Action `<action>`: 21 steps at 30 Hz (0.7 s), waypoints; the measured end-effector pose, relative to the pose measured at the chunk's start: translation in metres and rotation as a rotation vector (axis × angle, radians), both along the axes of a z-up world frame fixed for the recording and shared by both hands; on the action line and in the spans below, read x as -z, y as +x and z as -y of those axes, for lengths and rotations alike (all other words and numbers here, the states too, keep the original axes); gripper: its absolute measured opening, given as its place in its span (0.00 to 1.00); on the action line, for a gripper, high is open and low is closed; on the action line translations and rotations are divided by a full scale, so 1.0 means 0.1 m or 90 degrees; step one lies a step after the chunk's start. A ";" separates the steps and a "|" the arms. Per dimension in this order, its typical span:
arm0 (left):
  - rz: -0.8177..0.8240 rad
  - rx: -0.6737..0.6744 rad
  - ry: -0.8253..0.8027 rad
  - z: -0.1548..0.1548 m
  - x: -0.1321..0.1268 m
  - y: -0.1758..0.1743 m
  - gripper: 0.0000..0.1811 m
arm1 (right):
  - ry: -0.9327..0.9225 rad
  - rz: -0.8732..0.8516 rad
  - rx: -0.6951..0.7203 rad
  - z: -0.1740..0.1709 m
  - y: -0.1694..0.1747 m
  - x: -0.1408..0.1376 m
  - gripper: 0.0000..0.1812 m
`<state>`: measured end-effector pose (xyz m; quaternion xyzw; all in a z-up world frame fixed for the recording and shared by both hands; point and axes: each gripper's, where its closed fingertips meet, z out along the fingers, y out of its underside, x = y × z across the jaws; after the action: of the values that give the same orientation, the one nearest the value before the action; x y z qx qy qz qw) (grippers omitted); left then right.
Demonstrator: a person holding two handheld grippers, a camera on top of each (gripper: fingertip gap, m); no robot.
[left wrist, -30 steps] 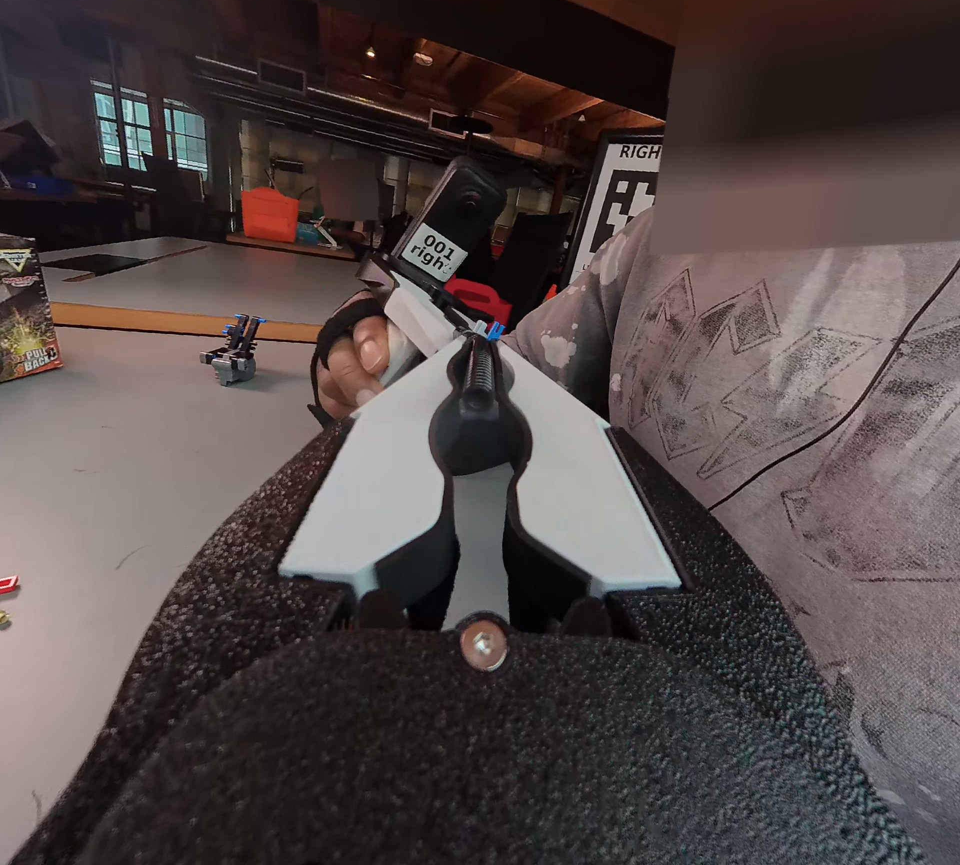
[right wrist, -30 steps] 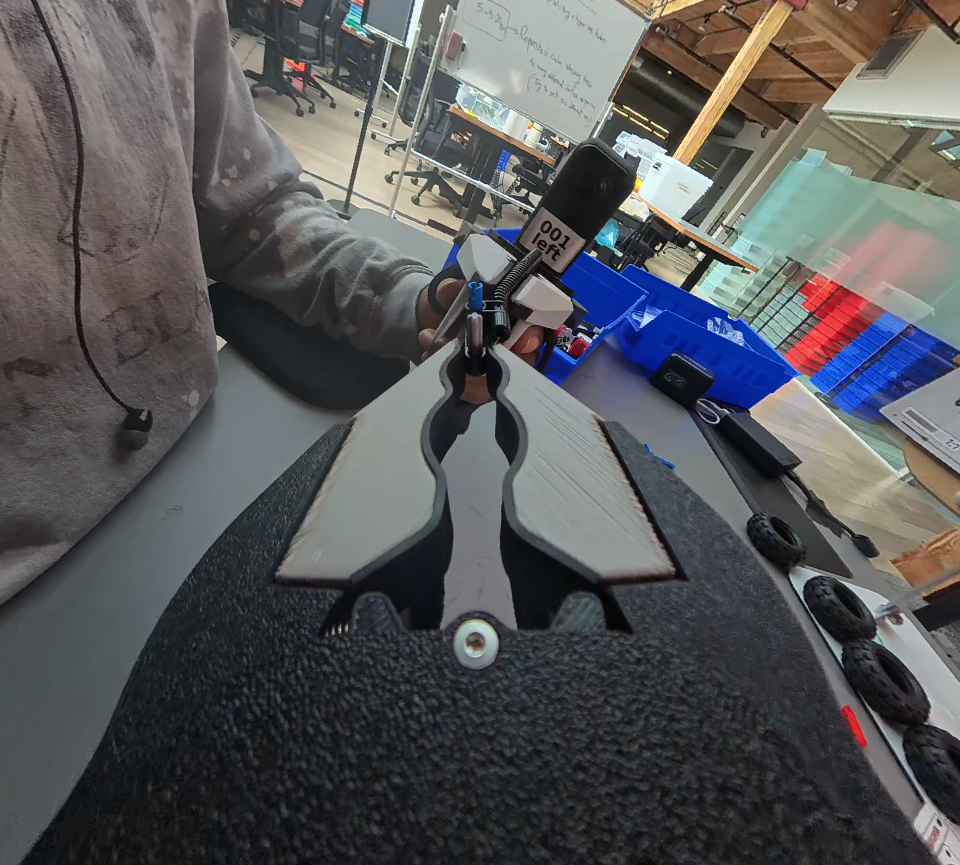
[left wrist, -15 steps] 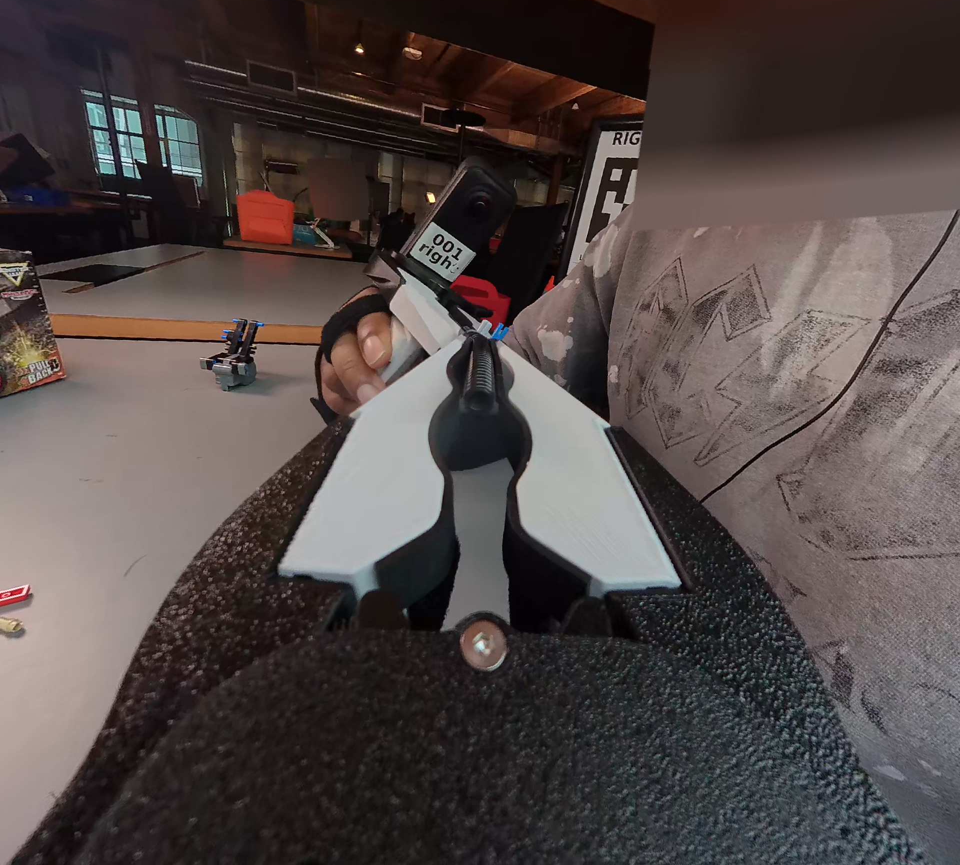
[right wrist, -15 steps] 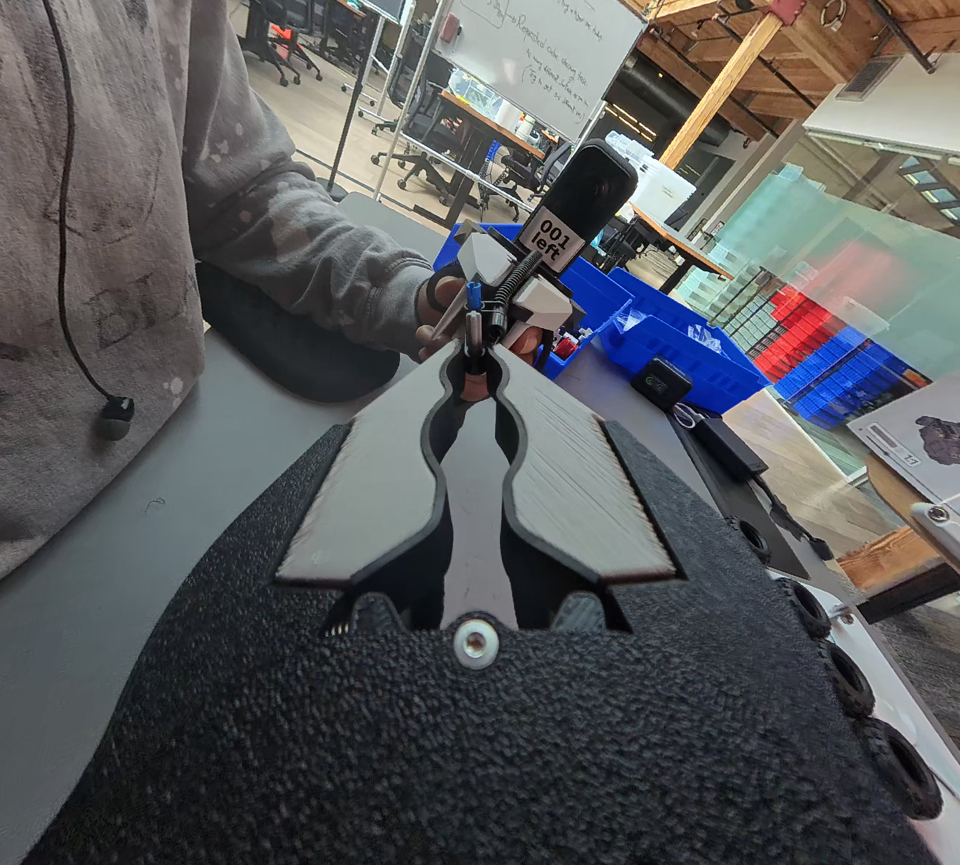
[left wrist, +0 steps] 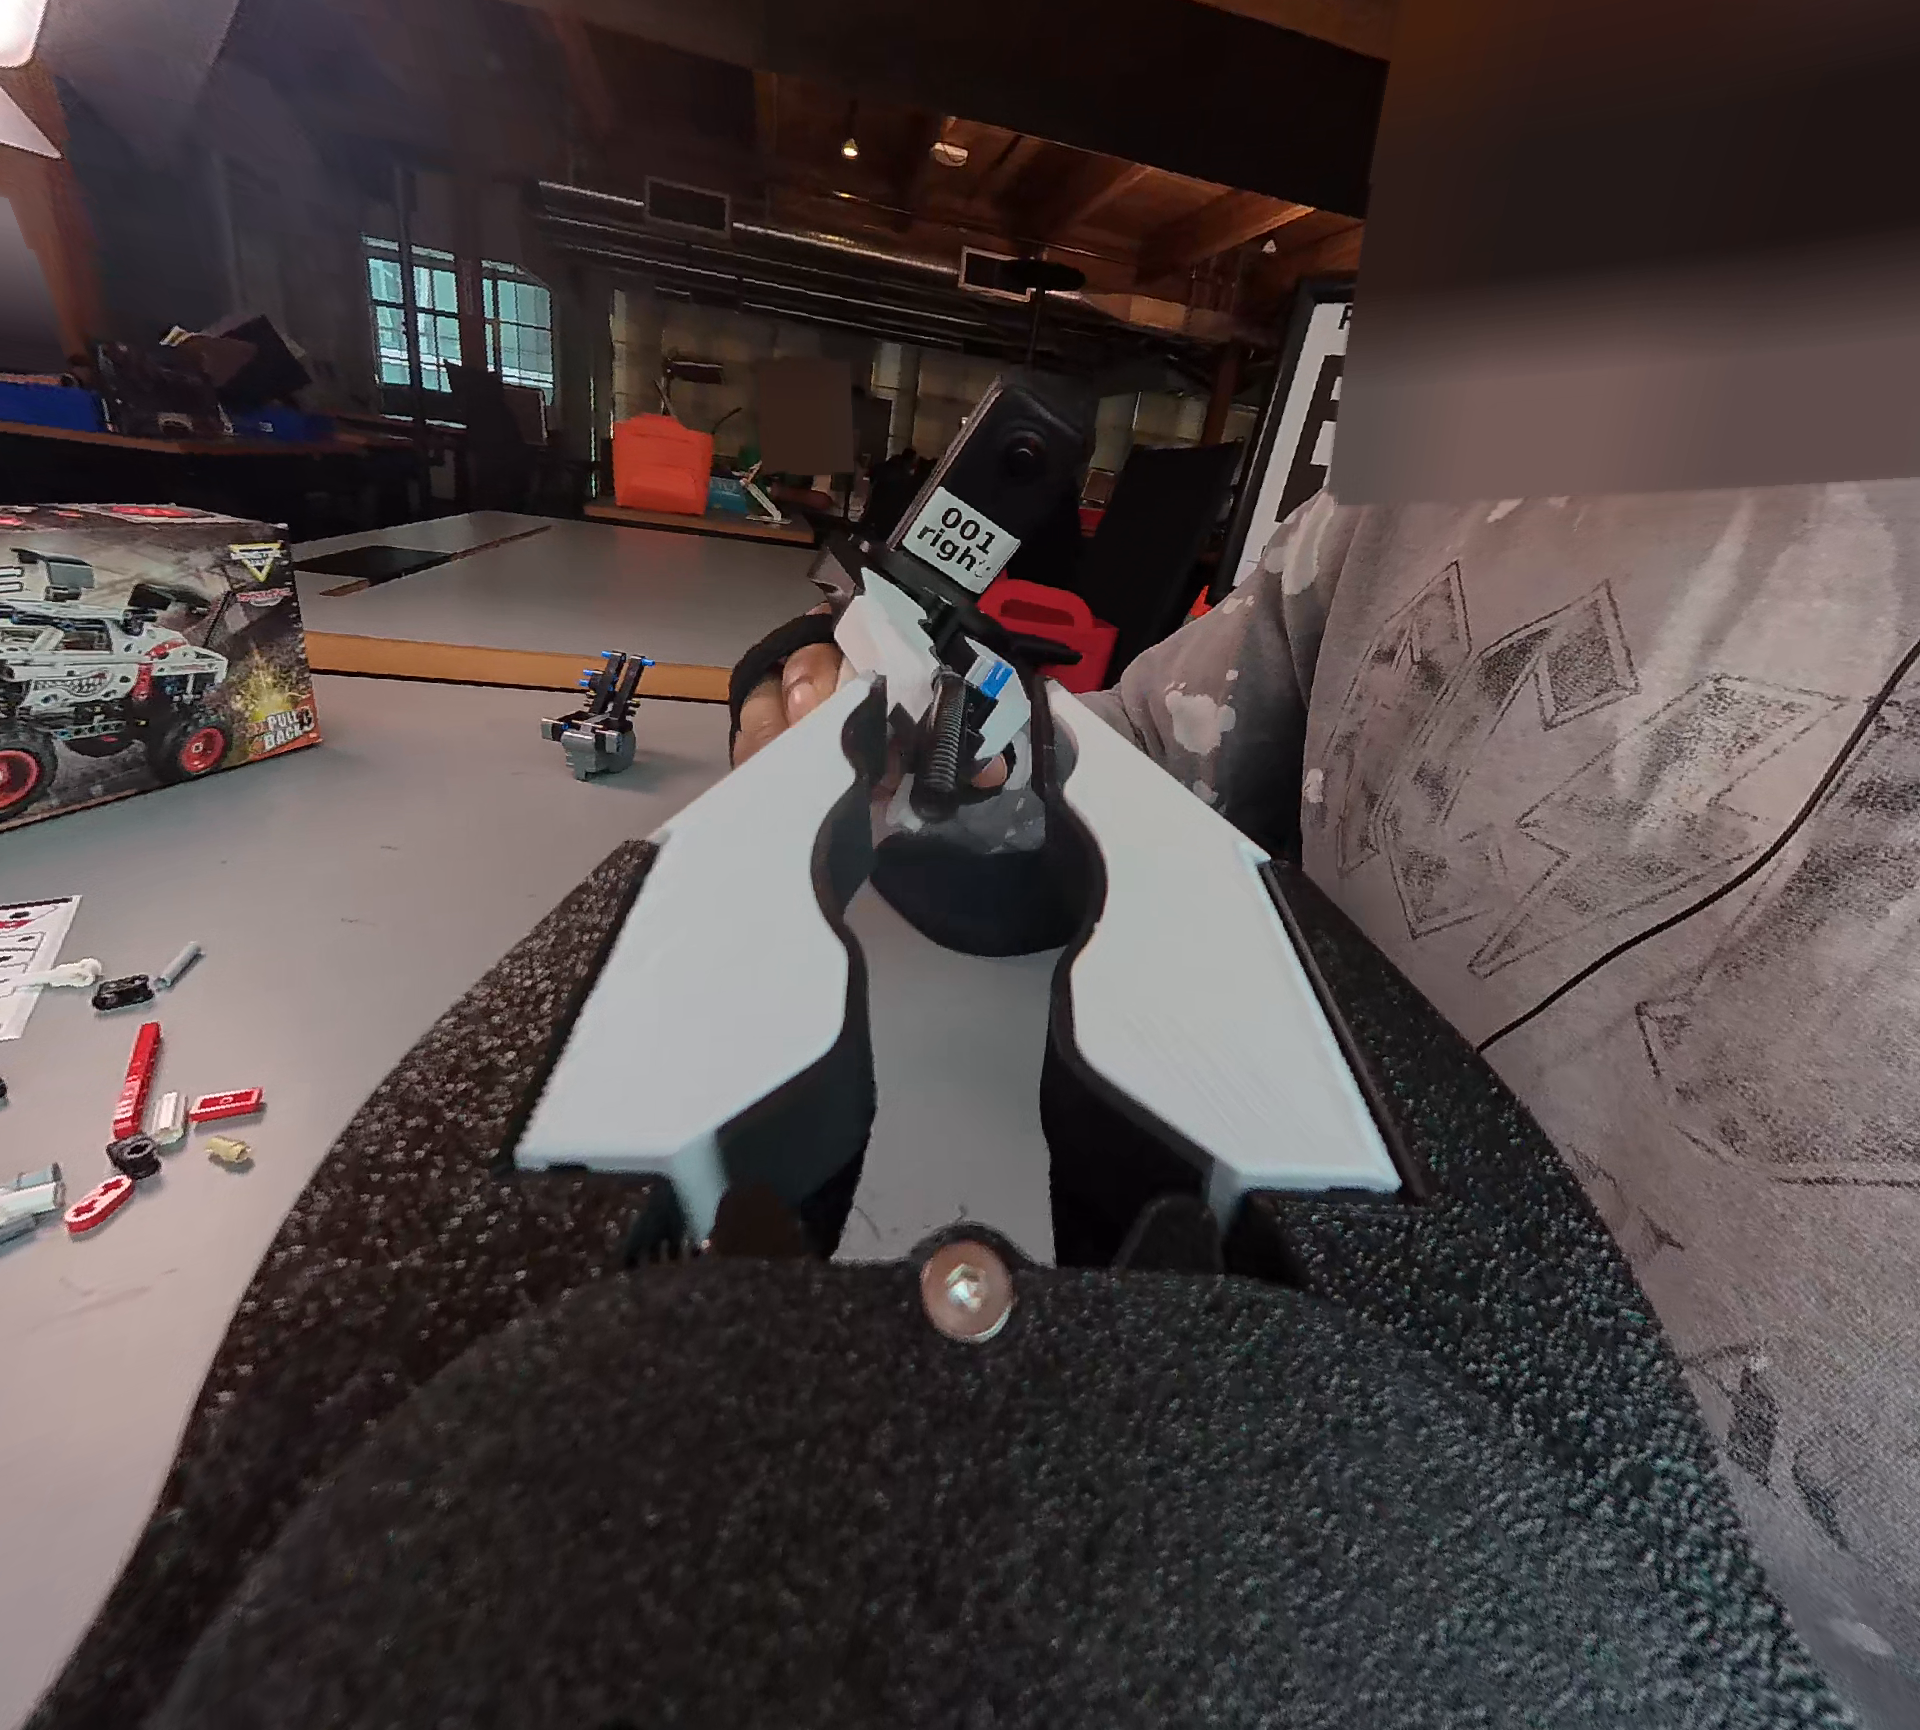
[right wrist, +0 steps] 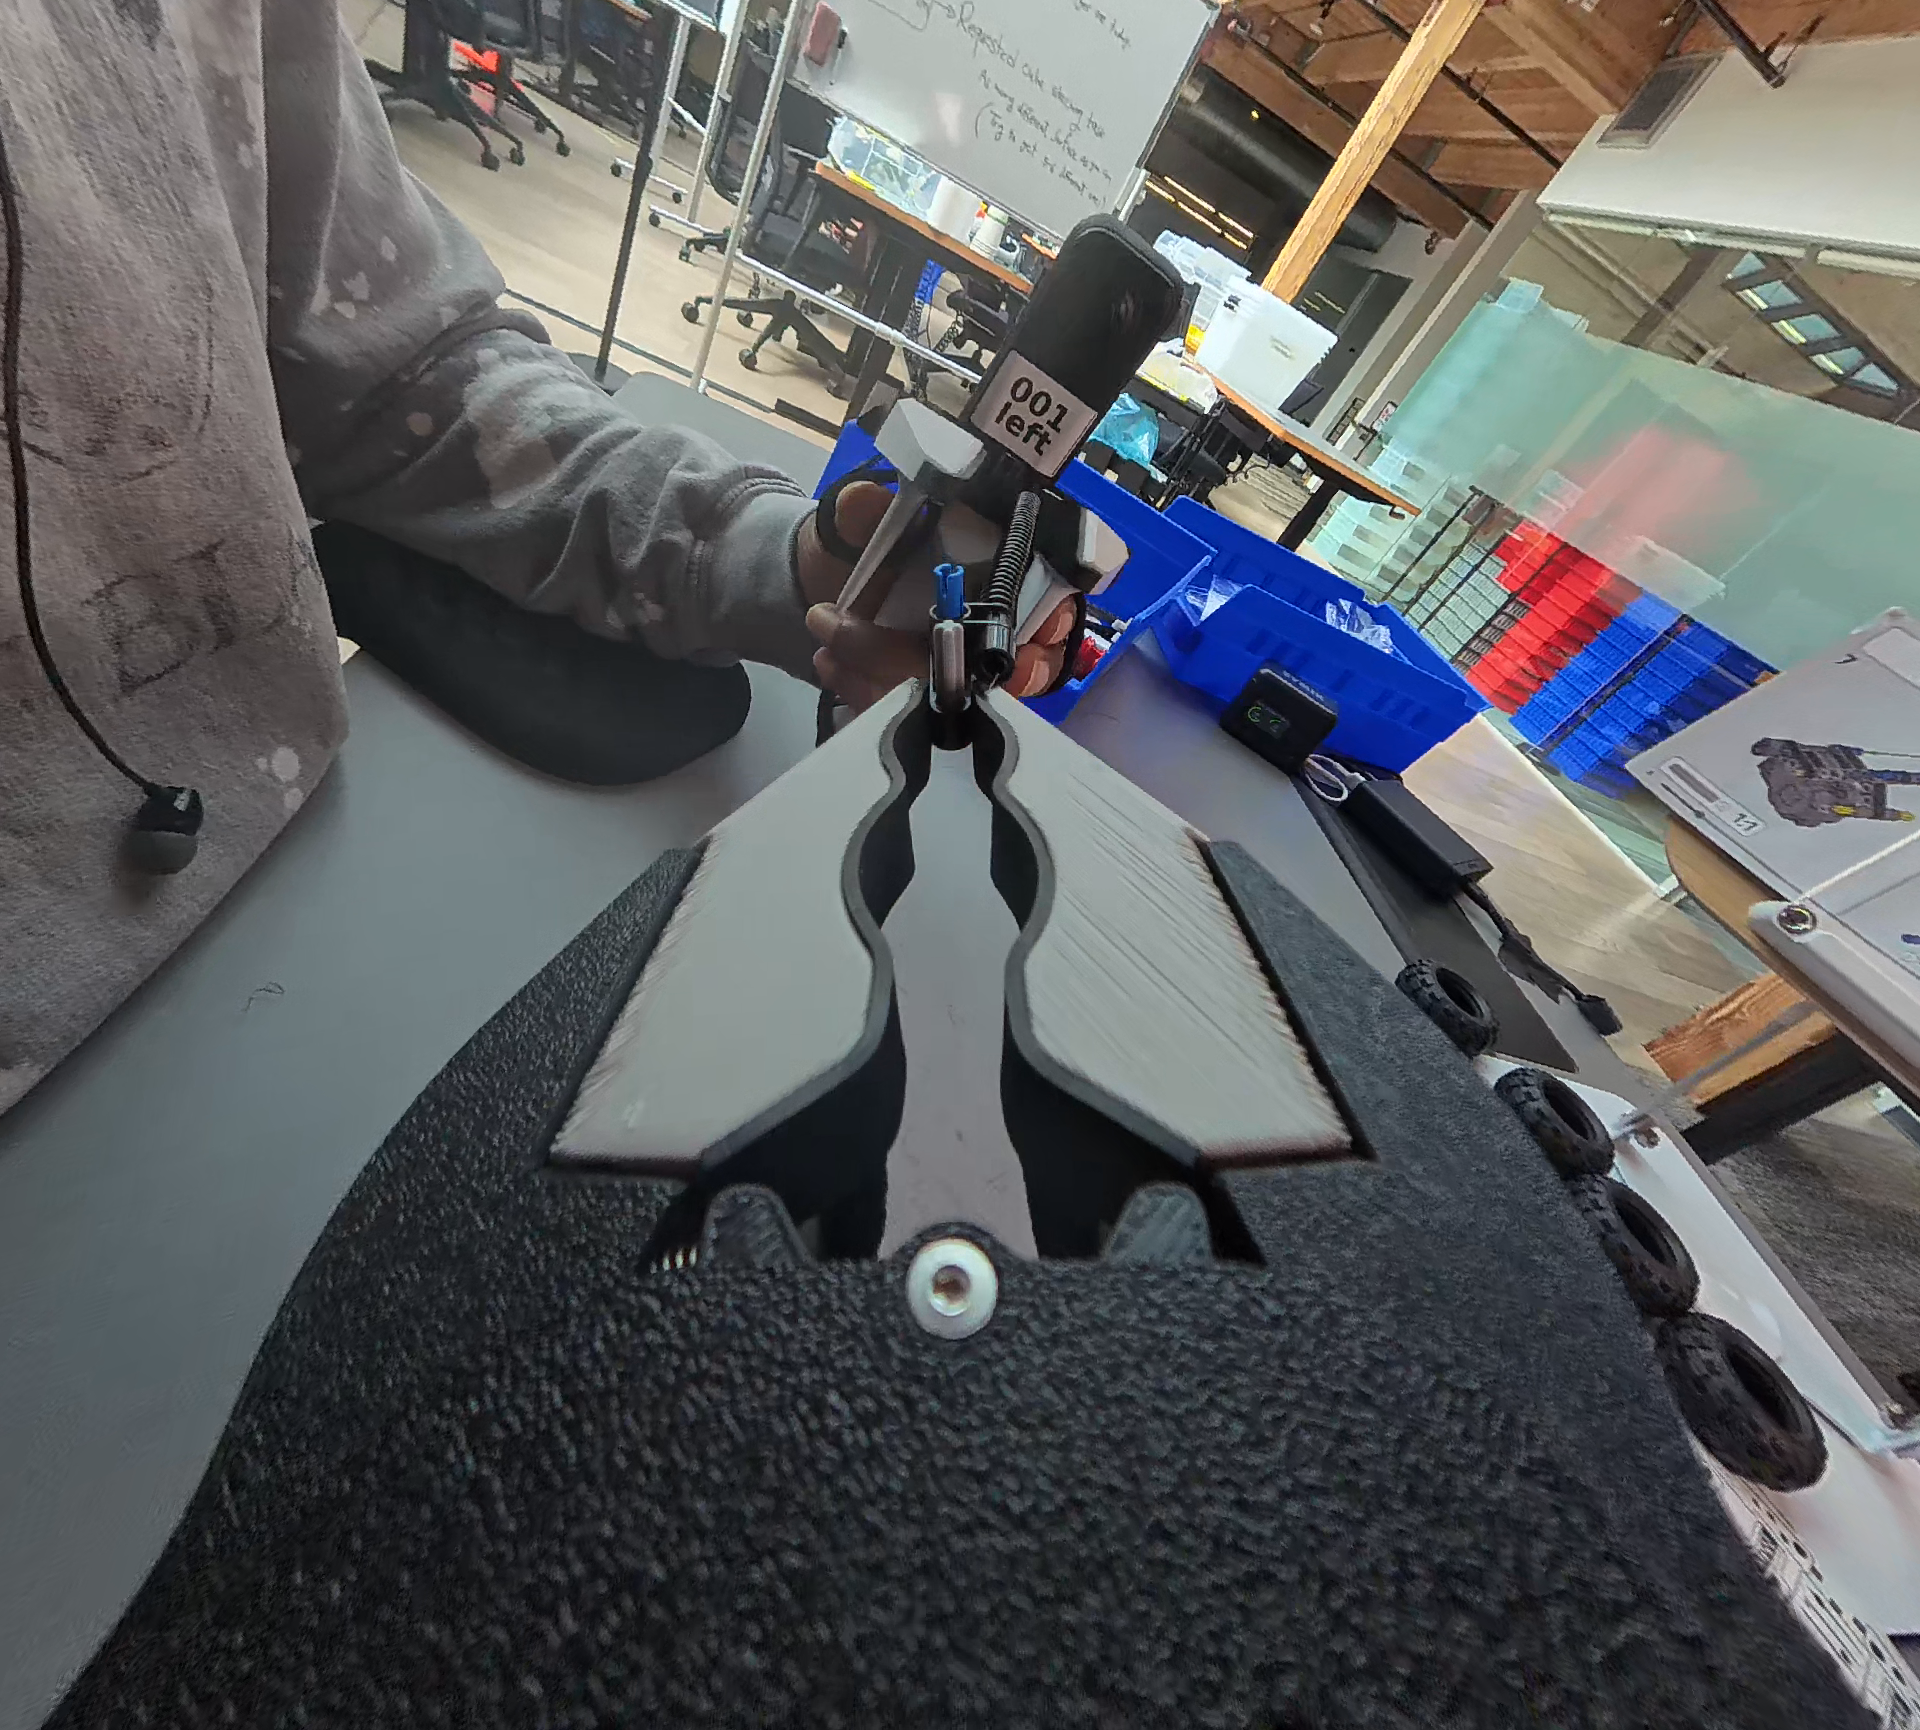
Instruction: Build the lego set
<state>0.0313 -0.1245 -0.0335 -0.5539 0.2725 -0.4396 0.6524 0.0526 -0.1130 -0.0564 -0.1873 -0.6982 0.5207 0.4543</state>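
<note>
A small shock-absorber piece (right wrist: 961, 641), with a black coil spring, a grey cylinder and a blue pin, is held in the air above the grey table (right wrist: 436, 849). My right gripper (right wrist: 951, 704) is shut on its grey cylinder end. In the left wrist view the spring (left wrist: 940, 745) stands between the fingertips of my left gripper (left wrist: 956, 704) with a gap on each side, so that gripper is open. The two grippers face each other tip to tip. A small grey sub-assembly with blue pins (left wrist: 603, 724) stands farther back on the table.
The set's box (left wrist: 135, 641) and loose red, grey and black pieces (left wrist: 135, 1109) lie to the left. Black tyres (right wrist: 1558, 1119) sit on a white tray (right wrist: 1766, 1317) at the right, with blue bins (right wrist: 1299, 662), an instruction booklet (right wrist: 1787, 766) and a black wrist pad (right wrist: 540, 683). About 4 centimetres separates my left fingertips from my right.
My left gripper's fingers have spread apart and let go of the spring. The right gripper still holds the piece. The left view has swung to show the box and loose pieces.
</note>
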 end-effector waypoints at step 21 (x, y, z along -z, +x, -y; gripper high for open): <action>-0.063 -0.124 -0.062 -0.27 0.20 -0.27 0.20 | 0.063 0.036 0.085 -0.34 -0.15 0.29 0.04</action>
<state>0.0044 -0.0976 -0.0530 -0.6297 0.2277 -0.3589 0.6502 0.0377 -0.0791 -0.0856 -0.2255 -0.7215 0.4483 0.4771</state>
